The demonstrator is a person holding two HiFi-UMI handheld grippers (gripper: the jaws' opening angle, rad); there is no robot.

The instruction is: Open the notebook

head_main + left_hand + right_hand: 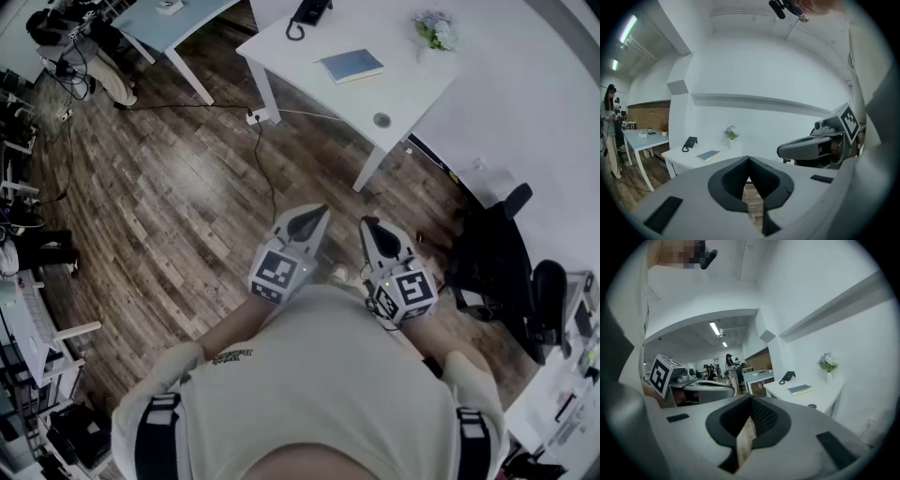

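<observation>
Office — desk, phone, swivel chair.

Notebook: thin, blue cover, closed, lying flat on the white table. It sits about mid-length of the table, nearer the edge facing the open floor than the wall edge, well away from every corner, slightly askew to the table's edges.
</observation>
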